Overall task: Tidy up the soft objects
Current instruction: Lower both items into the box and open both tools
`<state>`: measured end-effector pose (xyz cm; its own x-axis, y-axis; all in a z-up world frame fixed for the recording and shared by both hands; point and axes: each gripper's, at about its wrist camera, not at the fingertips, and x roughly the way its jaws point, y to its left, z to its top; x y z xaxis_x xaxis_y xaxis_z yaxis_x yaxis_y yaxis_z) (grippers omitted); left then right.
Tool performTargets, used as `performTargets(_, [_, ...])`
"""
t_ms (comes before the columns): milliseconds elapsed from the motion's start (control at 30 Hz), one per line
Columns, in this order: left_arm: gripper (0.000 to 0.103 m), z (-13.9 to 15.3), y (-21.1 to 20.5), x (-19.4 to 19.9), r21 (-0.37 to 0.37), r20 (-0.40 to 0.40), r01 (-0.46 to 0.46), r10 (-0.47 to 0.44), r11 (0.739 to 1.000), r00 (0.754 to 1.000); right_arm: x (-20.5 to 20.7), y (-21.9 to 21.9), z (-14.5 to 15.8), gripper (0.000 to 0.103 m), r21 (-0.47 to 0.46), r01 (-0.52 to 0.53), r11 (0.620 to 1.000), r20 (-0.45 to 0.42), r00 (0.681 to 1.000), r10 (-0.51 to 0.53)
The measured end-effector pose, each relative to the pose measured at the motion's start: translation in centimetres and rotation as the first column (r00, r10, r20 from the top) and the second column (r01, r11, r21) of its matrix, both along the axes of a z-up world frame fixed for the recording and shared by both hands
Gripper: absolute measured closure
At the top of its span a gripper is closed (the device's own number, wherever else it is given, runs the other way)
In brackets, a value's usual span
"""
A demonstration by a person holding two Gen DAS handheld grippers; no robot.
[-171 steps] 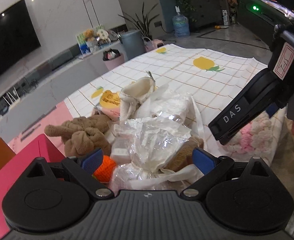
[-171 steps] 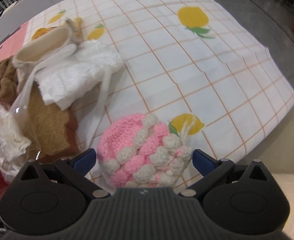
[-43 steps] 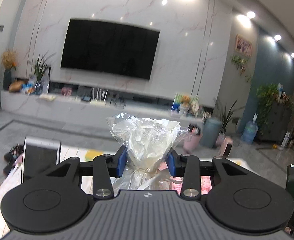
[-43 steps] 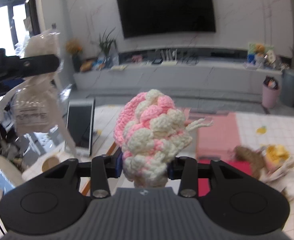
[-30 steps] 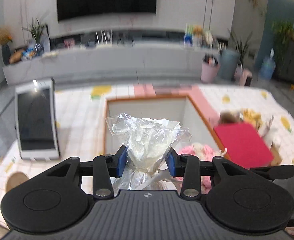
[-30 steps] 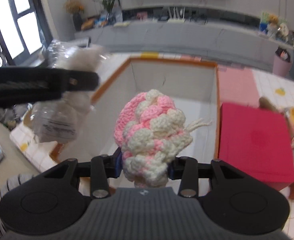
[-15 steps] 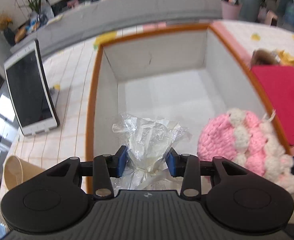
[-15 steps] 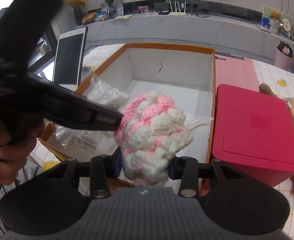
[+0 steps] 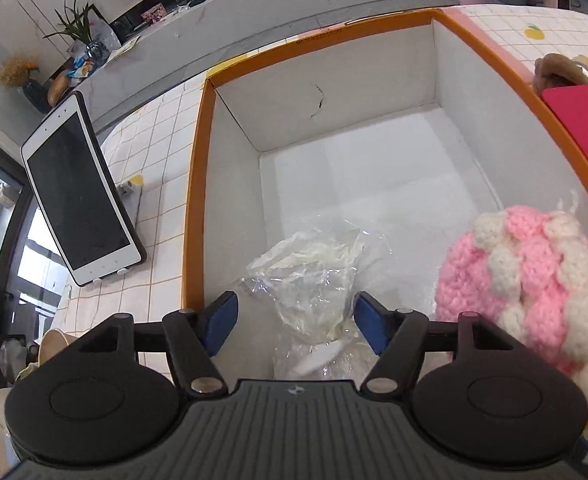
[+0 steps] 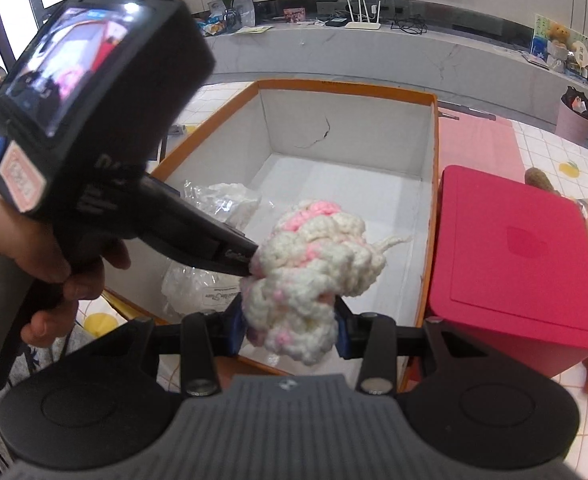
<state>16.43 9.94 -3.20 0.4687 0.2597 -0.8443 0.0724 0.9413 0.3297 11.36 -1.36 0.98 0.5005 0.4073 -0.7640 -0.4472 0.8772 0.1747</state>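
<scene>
Left wrist view: left gripper [image 9: 296, 322] fingers opening, pads clear of a crinkled clear plastic bag [image 9: 314, 280] in the orange-rimmed white box [image 9: 198, 184], while right gripper [image 10: 288, 330] fingers clamp a pink-and-cream crocheted ball [image 10: 314, 264].

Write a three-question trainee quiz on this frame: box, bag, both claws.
1. True or false: the right claw grips the crochet ball.
2. The plastic bag sits between the left claw's pads, which are: A) pressing it, B) spread off it, C) shut above it.
3. Which thing stands against the box's right wall?

Key: 1. True. 2. B; the jaws are opening. 3. The red case.
</scene>
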Motion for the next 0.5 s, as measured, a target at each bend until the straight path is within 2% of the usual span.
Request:
performTargets(133, [0.021, 0.9, -0.2, -0.5, 0.003, 0.001, 0.031, -0.031, 1.000, 1.000, 0.0, 0.0, -0.1, 0.061, 0.000, -0.002, 1.000, 0.003, 1.000, 0.002])
performTargets(233, [0.018, 2.1, 0.2, -0.7, -0.027, -0.007, 0.065, -0.066, 0.998, 0.998, 0.1, 0.1, -0.2, 0.062, 0.003, -0.008, 1.000, -0.004, 1.000, 0.008])
performTargets(367, [0.016, 3.9, 0.7, -2.3, -0.062, 0.048, 0.108, -0.105, 0.992, 0.993, 0.5, 0.4, 0.0, 0.062, -0.005, 0.006, 1.000, -0.009, 1.000, -0.006])
performTargets(500, [0.015, 5.8, 1.4, -3.8, -0.111, 0.132, 0.137, -0.121, 0.984, 0.984, 1.0, 1.6, 0.4, 0.062, 0.003, -0.026, 1.000, -0.026, 0.999, 0.026])
